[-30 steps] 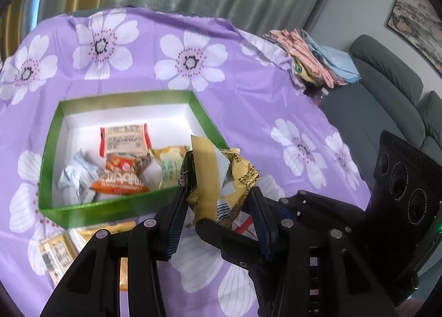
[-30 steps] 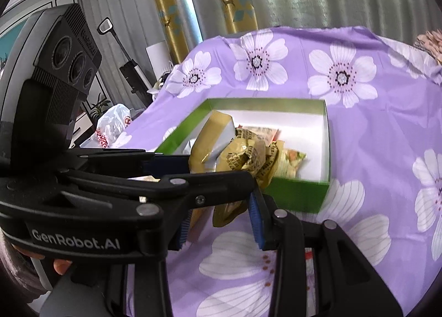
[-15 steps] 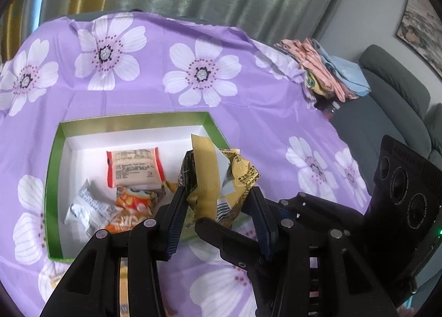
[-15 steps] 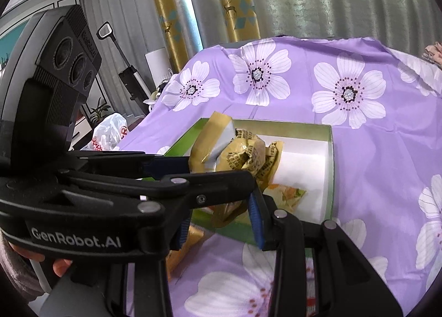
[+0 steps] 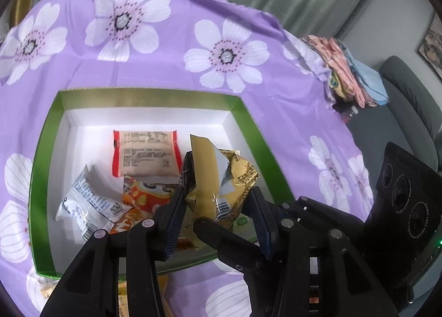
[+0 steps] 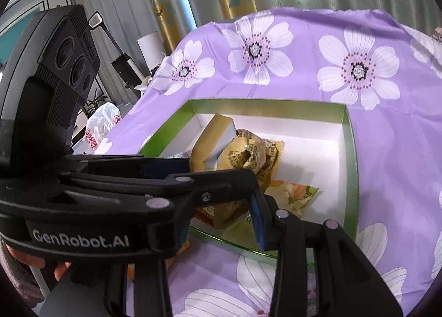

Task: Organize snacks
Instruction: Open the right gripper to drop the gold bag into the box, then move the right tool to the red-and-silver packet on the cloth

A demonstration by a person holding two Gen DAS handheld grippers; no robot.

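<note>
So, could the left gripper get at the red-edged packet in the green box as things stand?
Probably not yet: the left gripper is clamped on gold packets. The red-edged packet lies uncovered in the green box, so nothing else blocks it.

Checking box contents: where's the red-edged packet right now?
Left wrist view: the red-edged packet lies flat inside the green box, mid-floor toward the far wall, just behind the orange packet and left of the gold packets held over the box.

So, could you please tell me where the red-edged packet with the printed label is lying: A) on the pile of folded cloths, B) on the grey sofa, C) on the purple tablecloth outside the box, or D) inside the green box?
D: the red-edged packet lies flat on the white floor inside the green box.
</note>
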